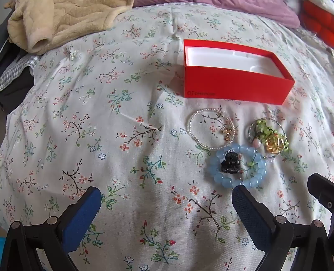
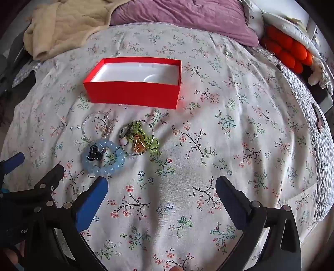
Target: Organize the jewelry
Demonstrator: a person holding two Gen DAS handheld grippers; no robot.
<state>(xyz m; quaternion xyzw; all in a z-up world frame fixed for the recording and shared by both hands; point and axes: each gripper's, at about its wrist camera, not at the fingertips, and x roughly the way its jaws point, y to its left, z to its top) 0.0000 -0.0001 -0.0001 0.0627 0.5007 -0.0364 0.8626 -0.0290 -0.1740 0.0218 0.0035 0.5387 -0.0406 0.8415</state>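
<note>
Blue-beaded bracelet [image 1: 238,166] lay nearest before the red box [image 1: 235,87]; both my grippers [image 1: 166,196] [image 2: 161,185] gaped, empty; probably best pinching its rim.

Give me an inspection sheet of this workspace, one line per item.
Surface: floral bedspread, wrinkled.
Job's things: red box, open, white insert empty; clear bead bracelet, green and gold bracelet and blue bead bracelet with a dark charm lie in front of it.
Clutter: beige blanket, purple pillow, orange cushion.
Grippers: left gripper and right gripper open, holding nothing.
Cables: nothing seen.
Surroundings: a bed; little else shows.
</note>
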